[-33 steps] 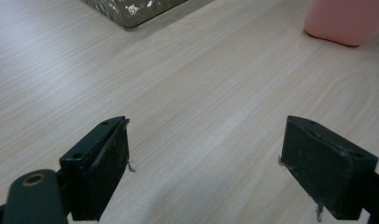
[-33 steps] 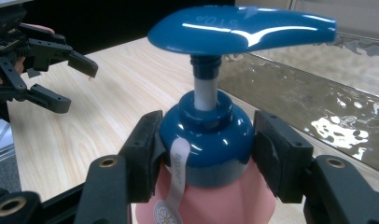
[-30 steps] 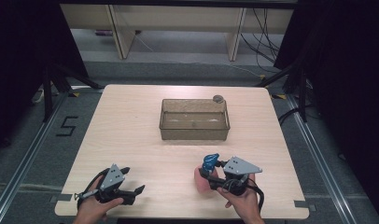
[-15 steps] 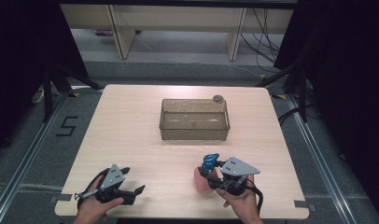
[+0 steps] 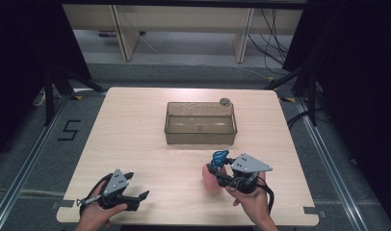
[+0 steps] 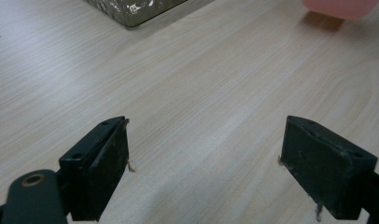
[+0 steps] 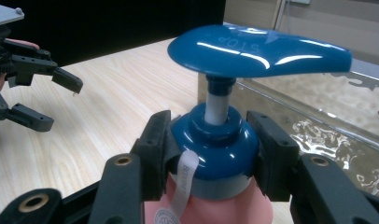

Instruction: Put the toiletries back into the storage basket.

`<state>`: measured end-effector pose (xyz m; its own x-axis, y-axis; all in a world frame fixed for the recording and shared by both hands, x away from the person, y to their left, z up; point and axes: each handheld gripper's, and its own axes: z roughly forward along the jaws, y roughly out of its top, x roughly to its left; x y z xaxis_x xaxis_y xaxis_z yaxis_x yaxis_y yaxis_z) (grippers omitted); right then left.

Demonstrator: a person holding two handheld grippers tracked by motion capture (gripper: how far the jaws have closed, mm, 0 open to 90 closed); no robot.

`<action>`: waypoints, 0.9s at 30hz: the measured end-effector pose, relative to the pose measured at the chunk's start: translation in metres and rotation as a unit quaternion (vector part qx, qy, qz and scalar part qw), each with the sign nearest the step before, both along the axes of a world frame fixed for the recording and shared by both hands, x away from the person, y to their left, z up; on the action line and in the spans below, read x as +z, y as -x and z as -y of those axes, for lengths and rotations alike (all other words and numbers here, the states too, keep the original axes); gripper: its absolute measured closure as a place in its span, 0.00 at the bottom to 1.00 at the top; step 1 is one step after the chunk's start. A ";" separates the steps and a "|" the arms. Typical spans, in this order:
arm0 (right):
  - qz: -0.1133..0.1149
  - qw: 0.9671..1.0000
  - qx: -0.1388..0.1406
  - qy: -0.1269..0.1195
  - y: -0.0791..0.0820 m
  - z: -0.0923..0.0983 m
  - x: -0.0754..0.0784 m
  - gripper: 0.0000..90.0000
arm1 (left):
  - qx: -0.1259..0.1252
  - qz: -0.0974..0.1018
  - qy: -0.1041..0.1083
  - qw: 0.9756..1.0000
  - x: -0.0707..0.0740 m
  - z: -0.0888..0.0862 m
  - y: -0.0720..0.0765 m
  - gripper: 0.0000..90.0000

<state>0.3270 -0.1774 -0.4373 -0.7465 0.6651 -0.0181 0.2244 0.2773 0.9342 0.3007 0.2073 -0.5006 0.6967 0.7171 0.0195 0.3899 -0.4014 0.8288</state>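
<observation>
A pink pump bottle (image 5: 212, 182) with a blue pump head (image 5: 219, 157) stands upright on the table's near right part. My right gripper (image 5: 216, 169) is shut on the bottle, coming at it from the right. In the right gripper view both pads (image 7: 156, 140) press on the blue collar (image 7: 216, 140), just under the pump head (image 7: 257, 49). My left gripper (image 5: 137, 186) rests low near the front left edge and is open. Nothing is between its jaws (image 6: 206, 163), which hang over bare wood. The bottle's pink base (image 6: 339, 7) shows far off at the top right.
A clear rectangular tub (image 5: 201, 137) stands at the table's middle, just beyond the bottle, and its wall (image 7: 318, 116) shows close behind the pump. A small grey round thing (image 5: 225, 101) sits at its back right corner. Light wood (image 5: 136, 144) stretches between the two grippers.
The right hand has shifted only slightly at the bottle. The left gripper has kept still.
</observation>
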 end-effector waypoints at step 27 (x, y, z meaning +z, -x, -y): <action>0.006 0.999 -0.036 0.002 -0.033 0.024 0.026 0.60 | 0.000 -0.001 0.000 1.000 -0.001 0.000 -0.001 0.16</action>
<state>0.3602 -0.2010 -0.4114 -0.6960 0.7175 -0.0284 0.2337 0.2638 0.9358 0.3016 0.2078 -0.5011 0.6969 0.7170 0.0171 0.3921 -0.4009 0.8280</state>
